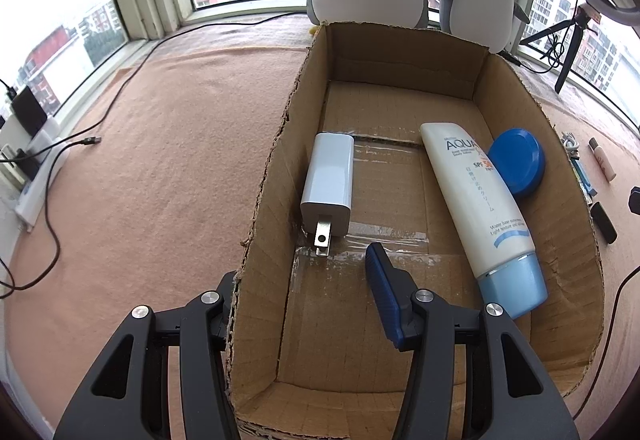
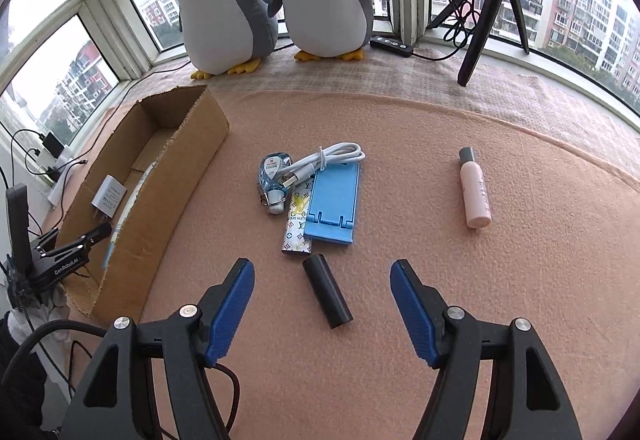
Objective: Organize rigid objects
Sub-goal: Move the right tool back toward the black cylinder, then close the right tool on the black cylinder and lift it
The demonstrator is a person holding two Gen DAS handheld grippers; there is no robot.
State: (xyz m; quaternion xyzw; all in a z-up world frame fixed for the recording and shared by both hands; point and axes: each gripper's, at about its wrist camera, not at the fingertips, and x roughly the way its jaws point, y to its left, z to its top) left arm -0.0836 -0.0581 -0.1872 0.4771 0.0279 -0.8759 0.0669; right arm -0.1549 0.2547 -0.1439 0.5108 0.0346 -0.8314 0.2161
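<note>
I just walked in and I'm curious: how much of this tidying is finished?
Three things already lie in the box: charger, sunscreen tube, blue lid. Nothing is held; both grippers are open, the right gripper around the black cylinder. Left on the blanket: phone stand, cable, pink bottle, some small items.

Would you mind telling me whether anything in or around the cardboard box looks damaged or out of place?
The cardboard box has ragged, torn top edges where its flaps were ripped off. Inside, the blue jar leans tilted against the right wall beside the sunscreen tube, not flat.
</note>
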